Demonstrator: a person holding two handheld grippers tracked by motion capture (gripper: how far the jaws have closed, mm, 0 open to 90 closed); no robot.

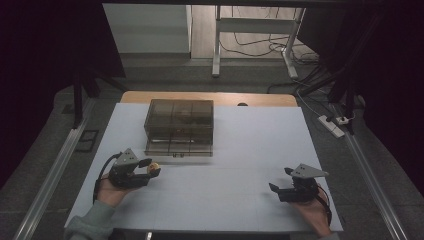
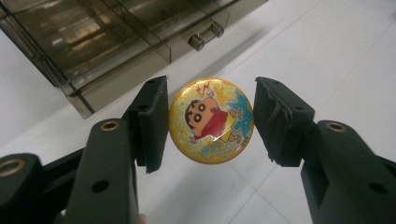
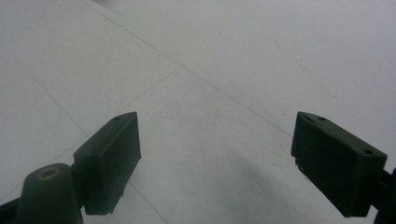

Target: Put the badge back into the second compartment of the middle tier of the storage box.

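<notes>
While left hand-held gripper [image 2: 210, 121] pinches a cartoon badge [image 2: 211, 121], right hand-held gripper [image 3: 215, 163] spread.

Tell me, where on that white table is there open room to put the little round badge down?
Widest bare stretch: the white table between the left gripper holding the badge and the open right gripper, in front of the smoky drawer box. The right half beside the box is bare too. It is tight only at the box's front, near its handle.

High view looks forward and down over the whole table [image 1: 240, 200]; both gripper views sit close above it, the left sharing the drawer box [image 2: 107, 42]
</notes>
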